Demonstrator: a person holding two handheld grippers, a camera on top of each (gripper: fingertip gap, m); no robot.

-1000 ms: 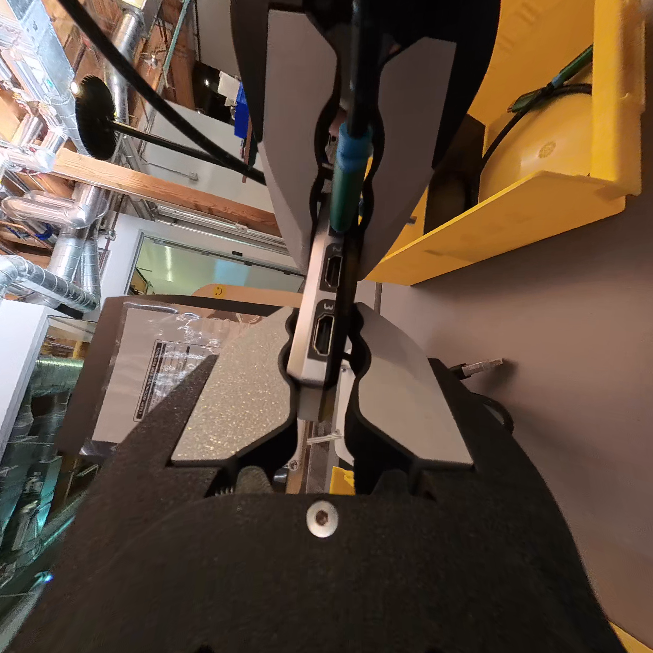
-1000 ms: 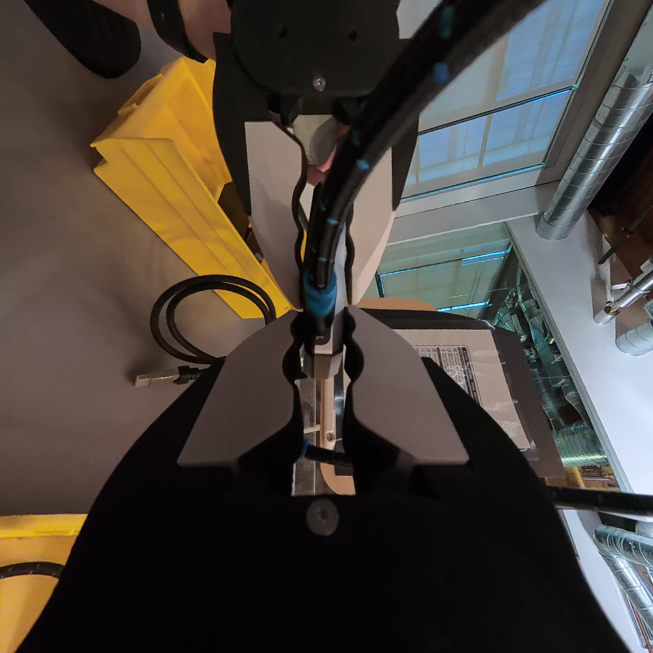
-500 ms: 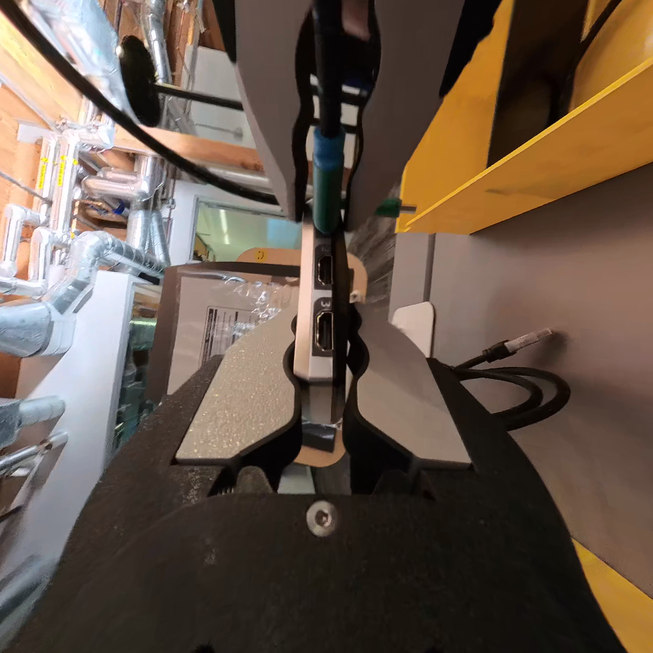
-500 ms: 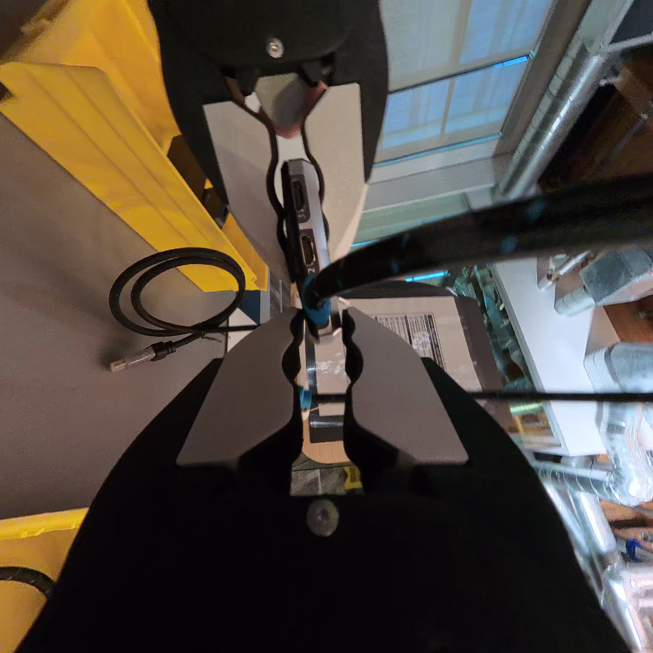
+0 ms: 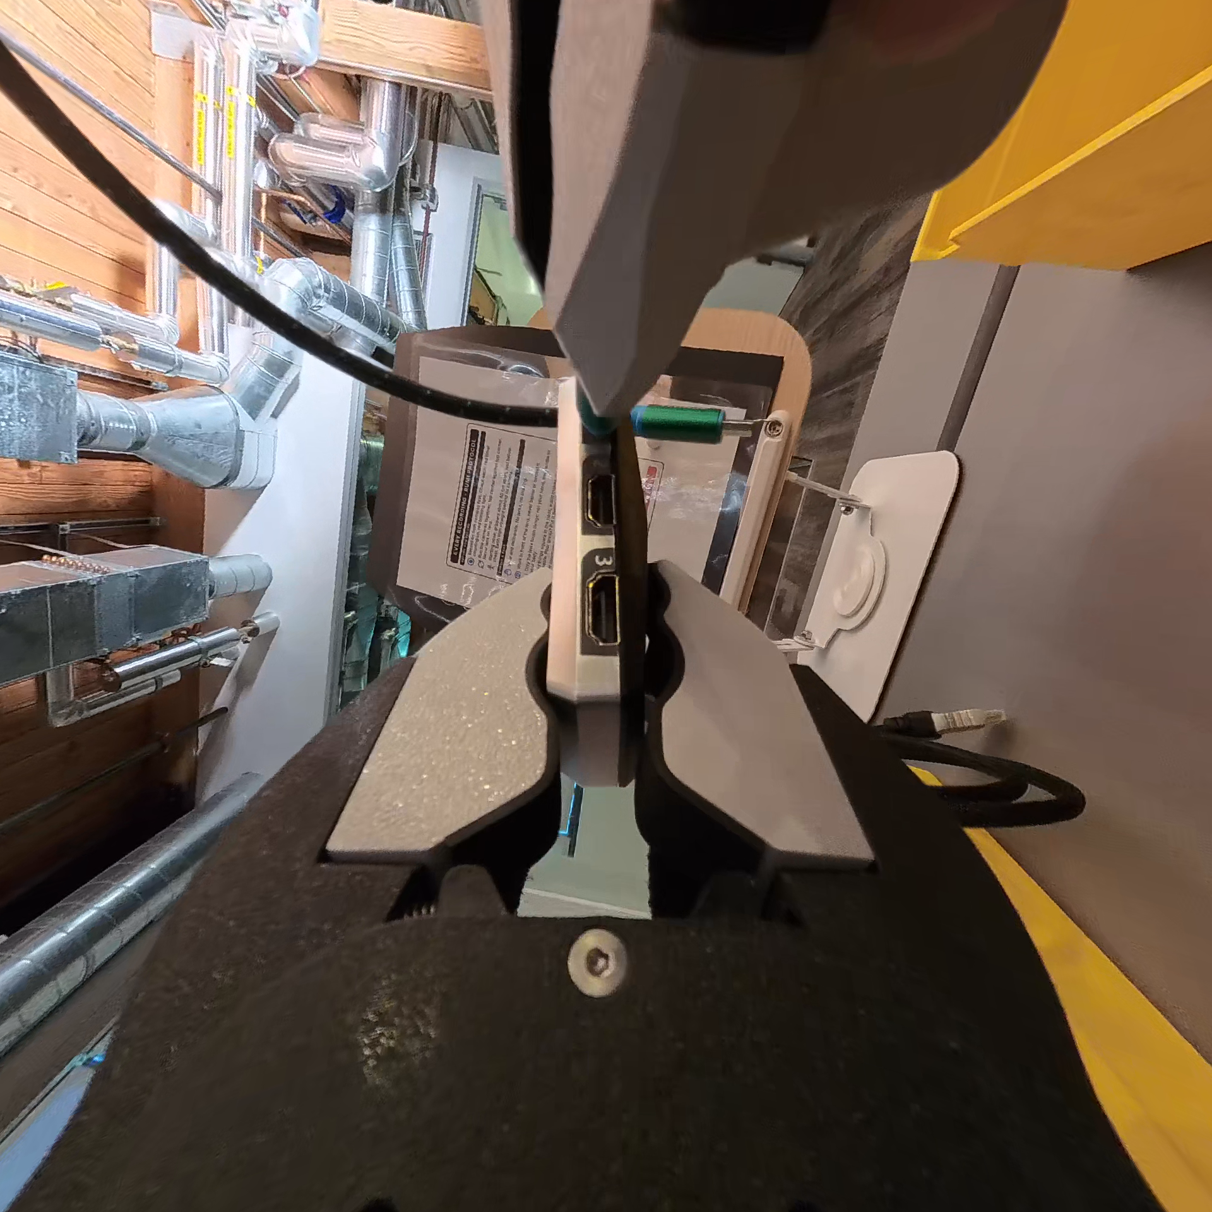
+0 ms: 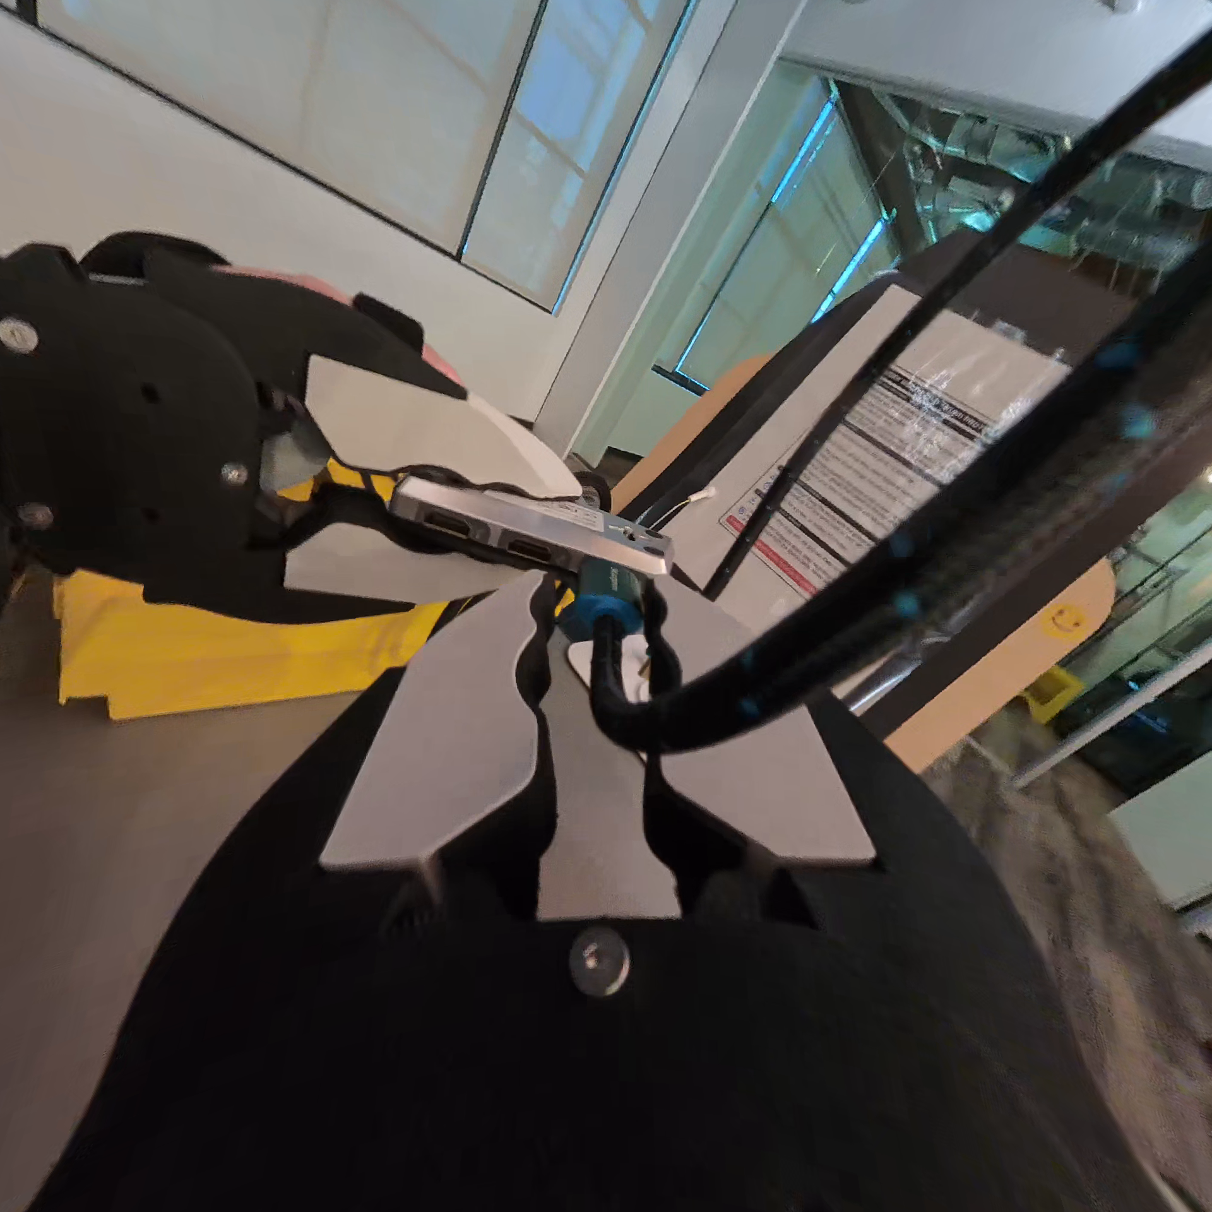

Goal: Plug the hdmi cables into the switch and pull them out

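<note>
Grey tabletop (image 6: 164,820) — left gripper (image 5: 600,646) clamps switch (image 5: 577,629), right gripper (image 6: 600,629) perhaps grips plug (image 6: 606,593).

switch (image 5: 569,656): small white number mark between its two open ports, not quoting it
printed sheet (image 5: 485,505): right behind the switch, dense black text under shiny wrap
plug (image 6: 606,587): in the switch's end port, print too tiny to read
sticker (image 6: 1064,620): yellow smiley, well beyond the switch

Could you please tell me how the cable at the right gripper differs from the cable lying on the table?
The HDMI cable ends in a teal-green plug, while the table cable ends in a pale silver one. The HDMI cable is up in the air, its plug between the fingertips of the right gripper, whereas the table cable lies coiled and untouched on the grey table. Both have black cords.
</note>
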